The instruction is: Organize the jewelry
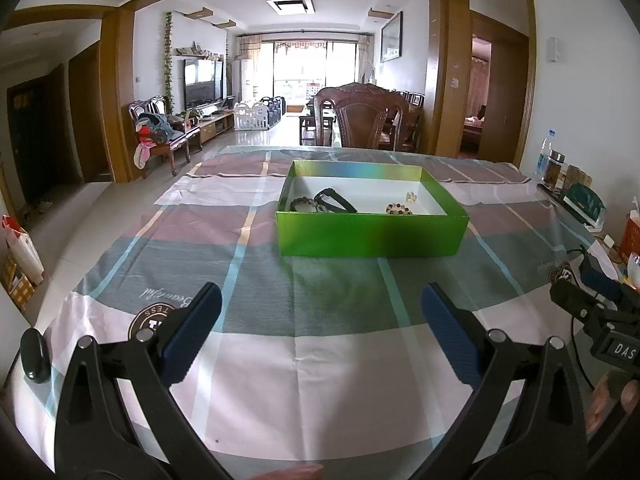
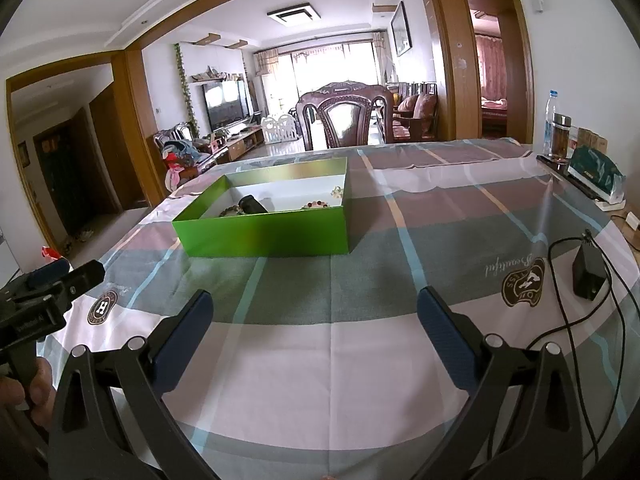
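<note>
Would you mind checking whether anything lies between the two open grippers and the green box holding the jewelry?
Nothing visible does. Only bare checked tablecloth lies between the left gripper, the right gripper and the green box. The black adapter sits off to the right.

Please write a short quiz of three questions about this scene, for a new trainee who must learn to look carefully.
1. True or false: the left gripper holds a bracelet.
2. Where does the jewelry lie? A) in the green box B) on the tablecloth C) on the chair
3. What black thing with a cable lies on the cloth to the right of the right gripper?

Key
1. False; its jaws stand open and empty.
2. A
3. A power adapter.
</note>
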Action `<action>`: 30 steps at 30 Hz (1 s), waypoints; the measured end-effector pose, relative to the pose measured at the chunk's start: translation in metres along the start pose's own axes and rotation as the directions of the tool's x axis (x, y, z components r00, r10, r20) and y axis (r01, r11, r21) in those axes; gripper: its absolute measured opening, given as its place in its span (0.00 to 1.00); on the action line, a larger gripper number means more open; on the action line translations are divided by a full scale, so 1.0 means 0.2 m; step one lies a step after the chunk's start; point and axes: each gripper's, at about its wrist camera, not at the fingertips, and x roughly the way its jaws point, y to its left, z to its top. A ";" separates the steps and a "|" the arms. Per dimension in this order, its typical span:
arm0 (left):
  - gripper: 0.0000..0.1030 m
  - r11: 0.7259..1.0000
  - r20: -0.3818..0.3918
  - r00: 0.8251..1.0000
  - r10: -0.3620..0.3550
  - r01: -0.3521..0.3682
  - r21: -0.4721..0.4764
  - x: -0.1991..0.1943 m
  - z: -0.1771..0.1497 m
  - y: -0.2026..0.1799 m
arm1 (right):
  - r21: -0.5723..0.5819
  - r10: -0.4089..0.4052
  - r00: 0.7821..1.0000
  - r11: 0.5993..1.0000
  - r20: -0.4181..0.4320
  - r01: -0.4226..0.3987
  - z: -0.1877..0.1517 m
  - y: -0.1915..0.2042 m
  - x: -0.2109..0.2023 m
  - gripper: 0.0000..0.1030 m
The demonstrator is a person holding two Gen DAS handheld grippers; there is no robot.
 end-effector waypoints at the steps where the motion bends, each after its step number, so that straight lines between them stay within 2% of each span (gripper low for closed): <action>1: 0.96 1.000 0.000 1.000 -0.001 0.001 0.000 0.00 0.00 0.00 | -0.002 -0.001 1.000 1.000 0.001 0.001 0.00 0.00 0.00 0.97; 30: 0.96 1.000 -0.015 1.000 -0.004 0.004 0.009 0.02 -0.01 -0.01 | 0.003 0.002 1.000 1.000 -0.008 -0.002 -0.01 0.00 0.01 0.97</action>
